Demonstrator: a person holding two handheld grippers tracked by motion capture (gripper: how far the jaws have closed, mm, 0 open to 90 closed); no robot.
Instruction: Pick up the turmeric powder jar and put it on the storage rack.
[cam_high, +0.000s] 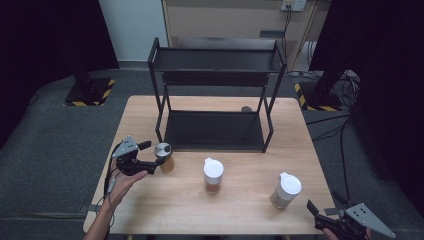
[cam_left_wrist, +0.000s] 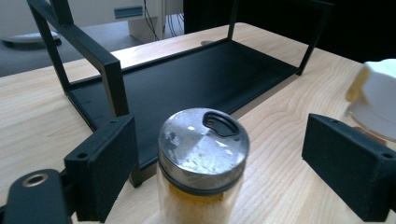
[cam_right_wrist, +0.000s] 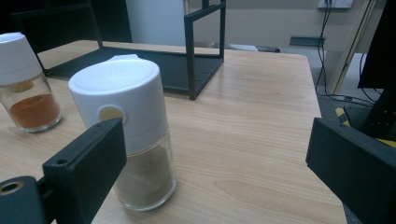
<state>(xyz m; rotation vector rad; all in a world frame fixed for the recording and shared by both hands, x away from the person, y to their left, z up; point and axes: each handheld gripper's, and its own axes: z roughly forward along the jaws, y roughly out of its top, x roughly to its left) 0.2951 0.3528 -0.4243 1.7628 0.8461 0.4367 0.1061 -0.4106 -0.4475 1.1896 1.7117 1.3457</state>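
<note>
Left gripper (cam_left_wrist: 219, 163) straddling a metal-lidded spice jar (cam_left_wrist: 201, 161) at the table's (cam_high: 250, 210) left front, before the black rack (cam_high: 215, 131).
Jaws flank the jar, gaps visible both sides; jar base cut off. Right gripper (cam_right_wrist: 217, 168) stands open, its body cropped at the high view's edge.

The metal-lidded jar (cam_left_wrist: 201, 172) loses its base below the frame, and the white-capped jar (cam_left_wrist: 376, 100) is cut by the right edge.
</note>
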